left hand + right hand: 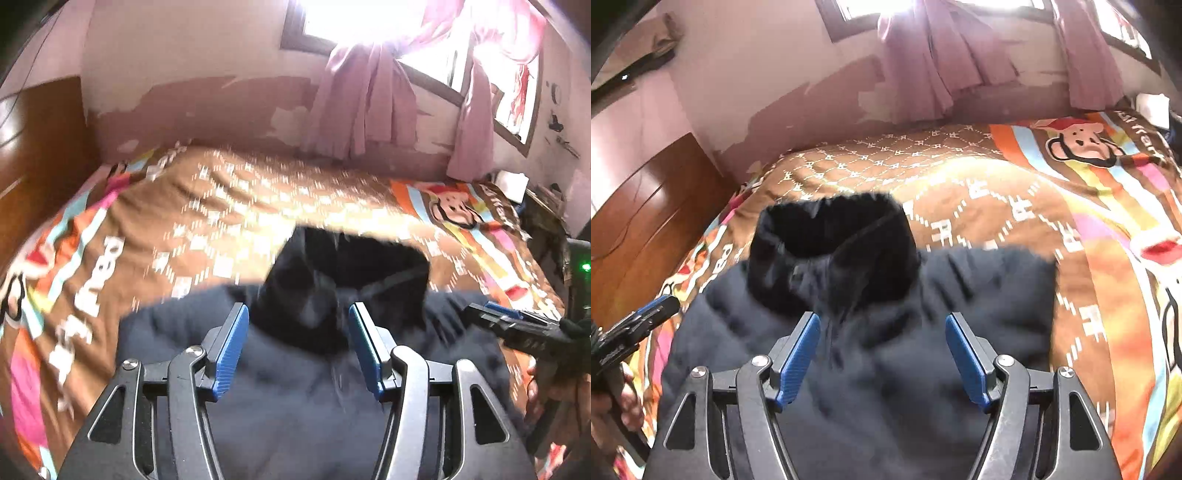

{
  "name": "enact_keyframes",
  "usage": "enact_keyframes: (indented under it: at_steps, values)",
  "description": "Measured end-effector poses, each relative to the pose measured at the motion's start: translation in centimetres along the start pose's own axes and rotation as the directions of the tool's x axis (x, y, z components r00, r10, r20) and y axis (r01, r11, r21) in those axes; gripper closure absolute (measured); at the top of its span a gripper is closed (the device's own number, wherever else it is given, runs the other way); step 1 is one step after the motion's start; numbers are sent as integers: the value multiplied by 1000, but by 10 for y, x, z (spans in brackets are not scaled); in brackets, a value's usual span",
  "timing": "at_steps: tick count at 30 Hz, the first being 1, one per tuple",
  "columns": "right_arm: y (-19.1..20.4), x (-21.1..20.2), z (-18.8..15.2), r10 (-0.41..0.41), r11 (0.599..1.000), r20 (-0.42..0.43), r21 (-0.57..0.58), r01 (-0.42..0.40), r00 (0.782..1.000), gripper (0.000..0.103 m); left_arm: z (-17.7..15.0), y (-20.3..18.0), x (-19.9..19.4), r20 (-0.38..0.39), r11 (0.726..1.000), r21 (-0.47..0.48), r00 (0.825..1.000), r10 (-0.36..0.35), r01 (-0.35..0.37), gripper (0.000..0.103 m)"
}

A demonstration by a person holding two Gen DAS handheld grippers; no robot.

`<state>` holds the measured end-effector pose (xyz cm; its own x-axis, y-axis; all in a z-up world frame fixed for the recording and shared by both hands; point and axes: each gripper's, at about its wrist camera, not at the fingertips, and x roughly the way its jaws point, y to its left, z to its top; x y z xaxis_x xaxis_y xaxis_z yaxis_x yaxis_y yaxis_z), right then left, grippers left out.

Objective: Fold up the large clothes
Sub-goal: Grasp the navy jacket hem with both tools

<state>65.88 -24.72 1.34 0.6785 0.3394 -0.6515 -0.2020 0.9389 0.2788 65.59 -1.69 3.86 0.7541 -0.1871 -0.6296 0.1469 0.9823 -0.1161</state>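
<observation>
A large dark navy padded jacket (295, 387) with a black hood (347, 266) lies on the bed, hood pointing away from me. It also shows in the right wrist view (886, 369), hood (831, 240) at the far end. My left gripper (298, 314) is open and empty, hovering over the jacket just below the hood. My right gripper (882, 325) is open and empty over the jacket's middle. Each gripper shows in the other's view: the right one (517, 325) at the right edge, the left one (646, 314) at the left edge.
The bed has a brown patterned cover (1015, 206) with cartoon monkey prints (1078, 142). A wooden headboard (646, 221) stands at the left. A peeling wall (207, 107) and pink curtains (362, 107) under a bright window are behind the bed. Clutter (543, 206) lies at the far right.
</observation>
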Motion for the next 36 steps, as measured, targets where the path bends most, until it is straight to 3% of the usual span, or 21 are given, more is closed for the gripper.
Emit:
enact_keyframes:
  at_steps: [3,7,9,10,11,12,13,14,16,18,26,29,32,36]
  values:
    - [1,32,36,-70,998,-29,-2,70,997,35,22,3,39,-33,997,-10,996,79,-80,53]
    - [-16,65,59,-73,990,-18,122,74,997,36,31,14,73,-53,992,-71,993,101,-105,53]
    - [-21,78,63,-61,989,-21,136,63,998,43,31,24,87,-79,988,-124,993,87,-97,53]
    - [-22,83,63,-44,990,-17,134,46,999,49,30,31,93,-89,984,-162,994,60,-74,54]
    - [-21,87,62,-35,992,-11,124,36,999,62,27,36,97,-95,980,-191,995,34,-52,57]
    - [-20,91,60,-23,994,-15,108,24,1000,70,27,38,99,-96,978,-207,995,16,-35,69]
    - [-18,93,59,-6,994,-22,105,9,1000,85,25,42,102,-99,975,-222,995,-7,-15,77]
    - [-17,94,56,23,994,-23,110,-20,999,88,23,43,100,-94,972,-233,995,-17,-5,81]
    - [-11,88,54,21,997,-15,79,-20,1000,91,23,45,96,-73,969,-247,997,-39,20,96]
    - [-5,78,49,25,999,4,44,-25,1000,92,21,44,87,-50,969,-248,998,-36,23,101]
    - [5,23,17,71,995,33,-69,-69,997,96,-2,34,7,0,987,-157,1000,-18,18,103]
    - [0,1,-1,86,994,37,-71,-83,996,97,-25,37,-17,-36,991,-137,999,-4,-1,103]
    - [-6,-10,-16,89,994,28,-73,-86,996,97,-53,42,-14,-141,988,-152,990,18,-40,103]
    - [-7,-3,-36,37,993,3,-109,-37,999,98,-84,49,0,-204,987,-122,976,78,-104,103]
